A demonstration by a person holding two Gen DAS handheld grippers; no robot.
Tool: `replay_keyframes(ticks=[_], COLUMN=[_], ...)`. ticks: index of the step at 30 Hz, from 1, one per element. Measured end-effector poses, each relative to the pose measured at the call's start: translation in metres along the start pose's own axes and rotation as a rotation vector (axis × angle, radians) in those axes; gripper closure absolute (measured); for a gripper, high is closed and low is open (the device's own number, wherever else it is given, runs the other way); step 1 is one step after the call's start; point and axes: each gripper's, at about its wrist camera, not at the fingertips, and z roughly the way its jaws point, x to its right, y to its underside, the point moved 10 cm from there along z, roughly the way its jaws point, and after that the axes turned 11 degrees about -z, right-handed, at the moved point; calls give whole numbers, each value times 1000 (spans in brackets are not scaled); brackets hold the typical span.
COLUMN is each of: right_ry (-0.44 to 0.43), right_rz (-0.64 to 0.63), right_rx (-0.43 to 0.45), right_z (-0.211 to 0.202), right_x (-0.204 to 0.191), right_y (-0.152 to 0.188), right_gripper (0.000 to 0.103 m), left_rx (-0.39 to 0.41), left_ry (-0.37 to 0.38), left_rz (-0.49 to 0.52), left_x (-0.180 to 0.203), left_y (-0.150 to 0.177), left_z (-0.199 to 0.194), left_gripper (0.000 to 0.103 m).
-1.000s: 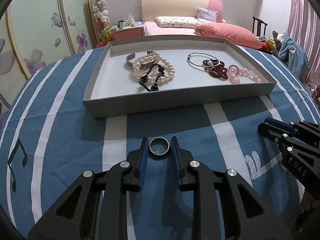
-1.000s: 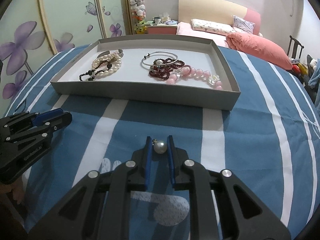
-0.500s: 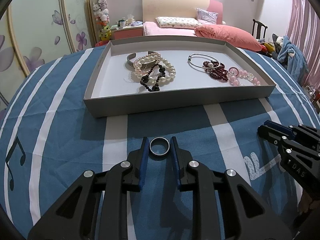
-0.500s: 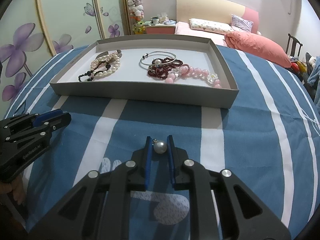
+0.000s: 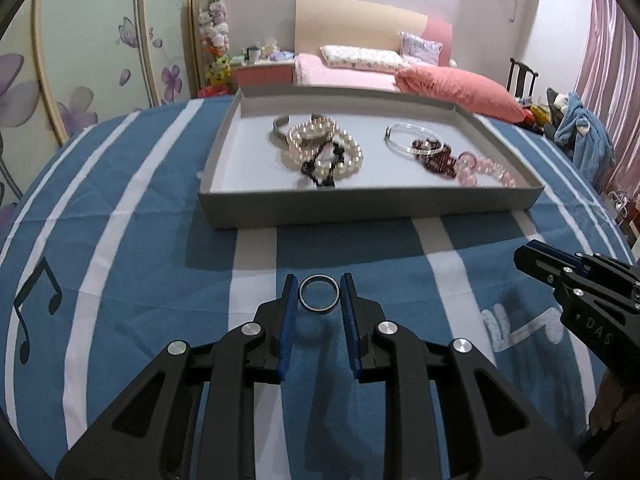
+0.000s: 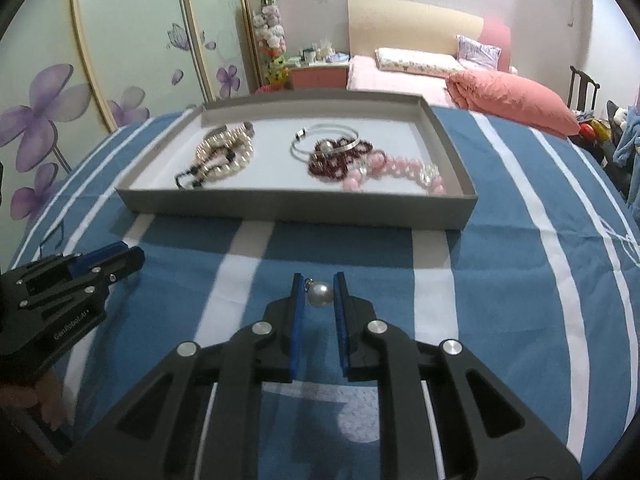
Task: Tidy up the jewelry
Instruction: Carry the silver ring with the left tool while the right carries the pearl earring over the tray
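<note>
My left gripper point(image 5: 319, 292) is shut on a silver ring point(image 5: 319, 293), held above the blue striped cloth in front of the grey tray point(image 5: 372, 204). My right gripper point(image 6: 319, 290) is shut on a pearl pendant point(image 6: 319, 294) with a small metal loop, also short of the tray point(image 6: 296, 210). Inside the tray lie pearl bracelets with a black bead strand point(image 5: 326, 154) on the left and a silver bangle point(image 5: 412, 140), dark red beads and pink beads point(image 5: 486, 170) on the right. Each gripper appears at the edge of the other's view: the right gripper point(image 5: 528, 254) and the left gripper point(image 6: 132, 254).
A blue cloth point(image 5: 120, 280) with white stripes and music notes covers the round table. Behind it are a pink bed point(image 5: 360, 68), a nightstand, a flowered wardrobe point(image 6: 60, 120), a chair and pink curtains at the right.
Both views have tipped up slightly, so the tray sits a little lower in frame. Ring and pearl stay clamped in the same place between the fingers.
</note>
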Motion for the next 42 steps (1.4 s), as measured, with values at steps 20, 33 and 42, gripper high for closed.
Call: replay_keyframes(ticks=[20, 33, 42], right_ry=[143, 206, 211], right_rz=[-24, -13, 1], right_rx=[345, 456, 481], right_z=[-80, -103, -104], right_x=[-16, -11, -7], right_y=[-55, -71, -75], right_gripper=[88, 88, 88], left_rx=[336, 401, 412], left_ry=[6, 14, 18], left_rz=[8, 13, 17], left_x=[9, 15, 17], left_y=[-45, -55, -60], left_z=[-72, -82, -81], left_gripper=[81, 81, 80])
